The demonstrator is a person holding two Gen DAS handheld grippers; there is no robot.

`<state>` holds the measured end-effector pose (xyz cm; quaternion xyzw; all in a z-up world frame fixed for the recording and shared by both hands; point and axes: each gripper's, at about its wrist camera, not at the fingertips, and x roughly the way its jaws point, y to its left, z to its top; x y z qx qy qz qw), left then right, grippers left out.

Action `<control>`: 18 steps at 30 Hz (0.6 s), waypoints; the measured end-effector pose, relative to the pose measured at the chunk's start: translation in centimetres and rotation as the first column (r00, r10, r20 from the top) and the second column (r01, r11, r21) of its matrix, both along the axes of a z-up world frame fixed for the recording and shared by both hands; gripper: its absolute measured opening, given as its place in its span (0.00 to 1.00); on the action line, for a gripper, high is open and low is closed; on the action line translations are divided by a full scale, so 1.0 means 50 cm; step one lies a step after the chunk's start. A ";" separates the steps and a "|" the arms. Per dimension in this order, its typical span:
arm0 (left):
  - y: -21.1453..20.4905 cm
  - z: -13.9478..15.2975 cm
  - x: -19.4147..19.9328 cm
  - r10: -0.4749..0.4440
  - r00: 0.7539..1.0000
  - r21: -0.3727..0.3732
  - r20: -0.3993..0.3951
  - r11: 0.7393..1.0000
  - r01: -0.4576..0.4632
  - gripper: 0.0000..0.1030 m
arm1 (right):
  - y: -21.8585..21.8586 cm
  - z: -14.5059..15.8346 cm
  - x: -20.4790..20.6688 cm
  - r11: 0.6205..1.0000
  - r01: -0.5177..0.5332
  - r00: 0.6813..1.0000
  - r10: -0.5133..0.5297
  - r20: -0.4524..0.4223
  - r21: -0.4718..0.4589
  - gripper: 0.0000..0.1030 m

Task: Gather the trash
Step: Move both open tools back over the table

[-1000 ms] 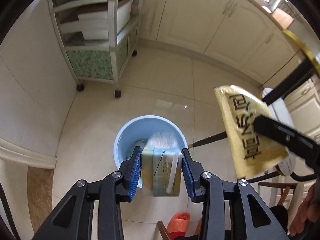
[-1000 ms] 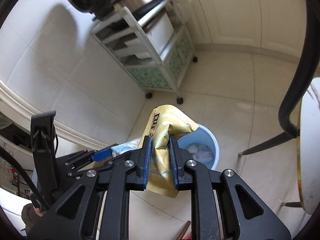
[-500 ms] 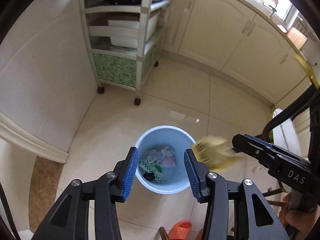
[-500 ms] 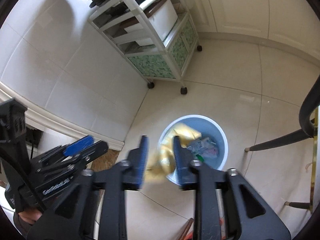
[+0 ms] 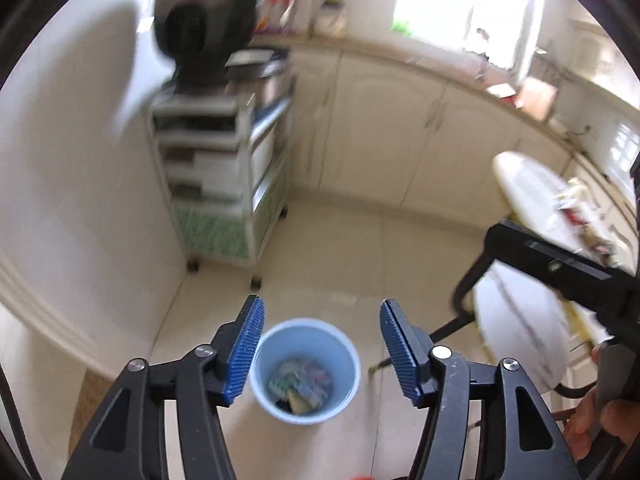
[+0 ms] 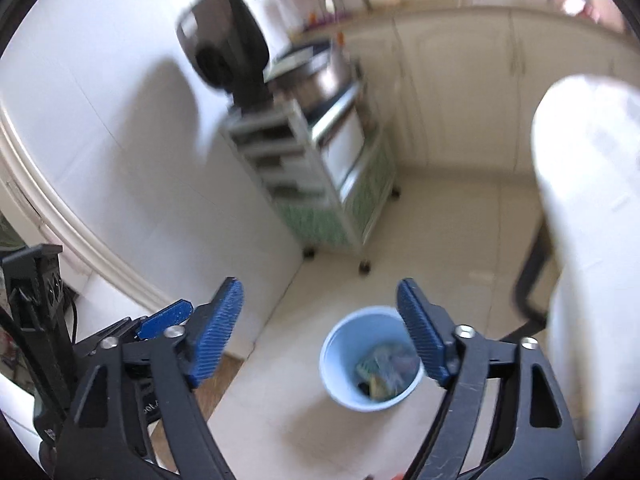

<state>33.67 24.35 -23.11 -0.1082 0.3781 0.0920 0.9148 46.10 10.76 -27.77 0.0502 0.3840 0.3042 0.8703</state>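
A cream-tiled kitchen floor (image 5: pixel 340 248) runs to pale cabinets. The left gripper (image 5: pixel 322 350) is opening its jaws with nothing between them, above the blue bin (image 5: pixel 306 372). The right gripper (image 6: pixel 320 334) is also opening its jaws wide and is empty, above that bin. Mixed trash (image 5: pixel 300 384) lies inside the bin. A wheeled shelf cart (image 5: pixel 224 184) stands beyond the bin, by the wall.
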 end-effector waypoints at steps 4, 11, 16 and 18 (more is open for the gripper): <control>-0.111 0.082 -0.012 -0.092 0.990 0.045 0.102 0.995 0.088 0.71 | -0.096 0.115 -0.048 0.998 0.056 0.990 -0.057 0.127 0.011 0.93; -0.335 0.138 0.026 -0.293 0.946 0.089 0.140 0.955 0.283 0.80 | -0.334 0.218 -0.093 0.963 0.268 0.931 -0.253 0.263 -0.025 1.00; -0.491 0.132 0.090 -0.429 0.899 0.113 0.084 0.901 0.419 0.80 | -0.513 0.220 -0.066 0.892 0.428 0.883 -0.379 0.277 -0.146 1.00; -0.537 0.133 0.106 -0.471 0.879 0.108 0.073 0.880 0.462 0.80 | -0.576 0.199 -0.036 0.850 0.474 0.871 -0.414 0.266 -0.230 1.00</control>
